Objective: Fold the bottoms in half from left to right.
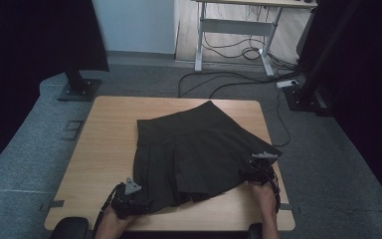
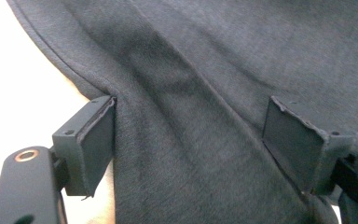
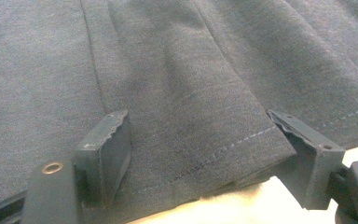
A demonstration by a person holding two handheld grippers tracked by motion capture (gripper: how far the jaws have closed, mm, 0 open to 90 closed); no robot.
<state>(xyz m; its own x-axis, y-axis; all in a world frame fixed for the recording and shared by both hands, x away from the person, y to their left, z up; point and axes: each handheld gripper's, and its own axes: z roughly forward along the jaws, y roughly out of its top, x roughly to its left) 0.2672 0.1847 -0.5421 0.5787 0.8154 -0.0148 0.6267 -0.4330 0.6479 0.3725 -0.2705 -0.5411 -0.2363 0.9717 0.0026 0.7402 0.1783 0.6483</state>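
Both tools, left [image 1: 129,197] and right [image 1: 259,172], gape released around the black skirt's [image 1: 199,149] hem on the table [image 1: 104,144].

- The left gripper [image 1: 129,196] is a black body with a grey three-cornered plate on top and dark cables trailing back over the hand.
- The right gripper [image 1: 261,172] is built alike: black frame, grey three-cornered plate, black cable looping down its side.
- In both gripper views the jaws are matt black blocks with flat rubbery pads [image 2: 95,149], frayed and ragged along the top edge.
- Each jaw block carries a small screw hole; the black link arms behind end in brass-coloured rivets [image 2: 27,155].
- Both forearms are bare; no sleeves show.
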